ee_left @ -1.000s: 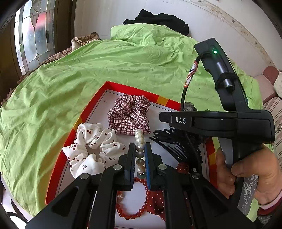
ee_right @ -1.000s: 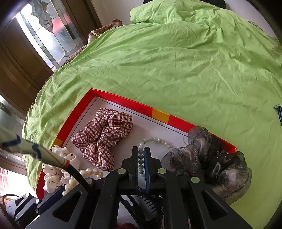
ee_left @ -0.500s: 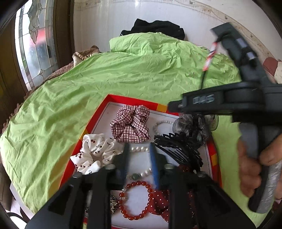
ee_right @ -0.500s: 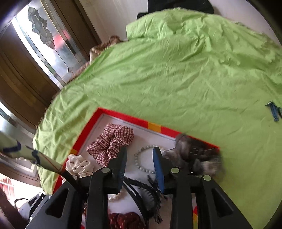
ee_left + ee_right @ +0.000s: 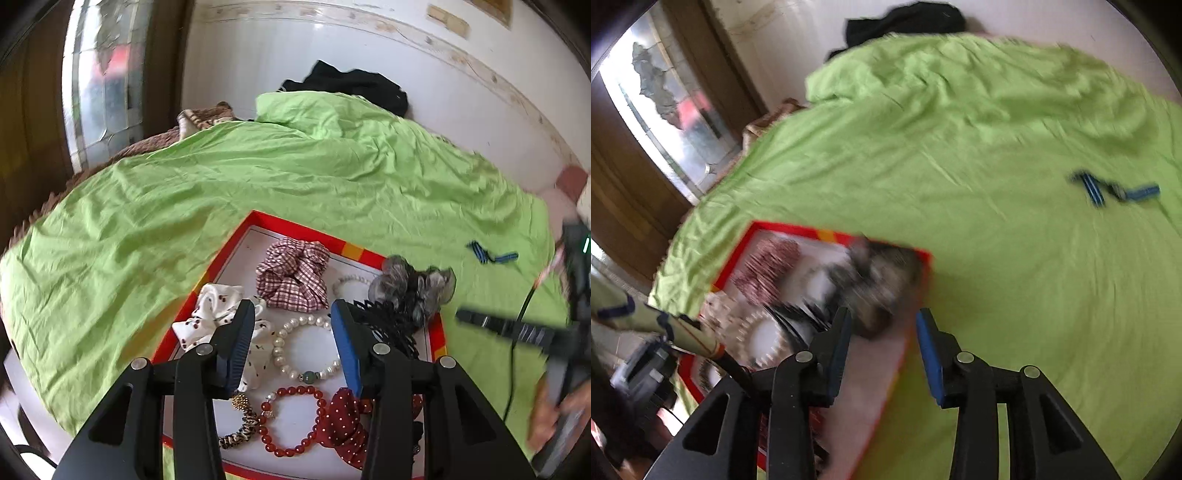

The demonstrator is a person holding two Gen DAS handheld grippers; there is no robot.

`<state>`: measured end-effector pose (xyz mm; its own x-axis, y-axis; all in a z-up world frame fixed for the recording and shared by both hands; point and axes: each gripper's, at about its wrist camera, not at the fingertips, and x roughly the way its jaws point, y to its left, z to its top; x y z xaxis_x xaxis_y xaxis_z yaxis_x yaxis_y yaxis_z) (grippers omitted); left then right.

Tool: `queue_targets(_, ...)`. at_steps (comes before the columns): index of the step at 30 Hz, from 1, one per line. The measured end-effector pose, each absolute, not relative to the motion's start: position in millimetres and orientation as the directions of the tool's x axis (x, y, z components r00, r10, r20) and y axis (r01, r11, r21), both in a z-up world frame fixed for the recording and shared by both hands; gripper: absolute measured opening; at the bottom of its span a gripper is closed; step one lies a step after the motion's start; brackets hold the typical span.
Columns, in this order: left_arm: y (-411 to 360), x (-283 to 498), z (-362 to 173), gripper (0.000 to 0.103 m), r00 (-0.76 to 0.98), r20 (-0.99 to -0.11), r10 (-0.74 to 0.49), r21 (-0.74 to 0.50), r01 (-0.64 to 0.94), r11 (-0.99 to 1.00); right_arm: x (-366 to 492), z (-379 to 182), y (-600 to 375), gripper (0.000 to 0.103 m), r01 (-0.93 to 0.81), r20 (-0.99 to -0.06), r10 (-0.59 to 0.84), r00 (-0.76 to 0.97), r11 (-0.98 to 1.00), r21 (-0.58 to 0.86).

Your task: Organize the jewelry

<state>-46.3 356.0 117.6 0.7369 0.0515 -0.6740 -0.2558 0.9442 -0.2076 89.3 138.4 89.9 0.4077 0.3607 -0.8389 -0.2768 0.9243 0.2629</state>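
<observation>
- The left gripper [image 5: 293, 341] hangs over the tray with its jaws parted; they have just been opening, and nothing is pinched between the pads.
- Framed between its fingers [image 5: 240, 343], lying flat on the tray floor below, is the pearl bracelet [image 5: 304, 349], a closed ring with one greenish bead at its near side.
- The right gripper [image 5: 882, 345] is likewise released, its jaws having just been opening, empty, above the tray's right edge.
- The red-rimmed tray [image 5: 236, 240] rests on the green bedsheet [image 5: 147, 221]. It also holds a cherry-print scrunchie [image 5: 210, 314], partly hidden by the left finger, a plaid scrunchie [image 5: 293, 275], a grey gauzy scrunchie [image 5: 413, 286] spilling over the right rim, a black comb [image 5: 391, 325], a red bead bracelet [image 5: 291, 421], a dotted red scrunchie [image 5: 341, 419] and a second small pearl loop [image 5: 351, 284].
- The tray's near corners are cut off by the gripper bodies.
- The right wrist view is badly smeared; the tray contents there are only blotches.
- A blue object [image 5: 491, 254] lies apart on the sheet, too small to identify.
- The lettering on the other gripper at the left view's right edge is blurred beyond reading.
</observation>
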Motion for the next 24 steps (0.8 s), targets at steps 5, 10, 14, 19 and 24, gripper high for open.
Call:
queue_targets(5,356.3,-47.1,117.1,0.042,0.735,-0.675,0.066,-0.202,-0.27,0.941,91.1,61.5,153.7,0.035,-0.271,-0.875,0.293,0.384,0.942,0.197)
queue_targets(10,348.9,-44.1,118.6,0.042,0.736,-0.672,0.078,-0.176,-0.262,0.949,101.3,52.3,153.1,0.008,-0.219,-0.891,0.238,0.386,0.962,0.162)
queue_targets(14,345.0,-42.1,119.7,0.042,0.74,-0.668,0.079,-0.162,-0.248,0.955,103.0,53.4,142.4,0.003,-0.153,-0.891,0.17,0.422,0.982,0.115)
queue_targets(19,338.8,-41.1,120.4,0.042,0.742,-0.666,0.084,-0.14,-0.234,0.962,106.6,50.4,106.9,0.003,-0.046,-0.892,0.108,0.439,0.994,0.098)
queue_targets(24,336.7,-39.4,119.8,0.042,0.739,-0.669,0.081,-0.142,-0.234,0.962,98.3,50.8,74.1,0.003,0.023,-0.891,0.094,0.443,0.993,0.116)
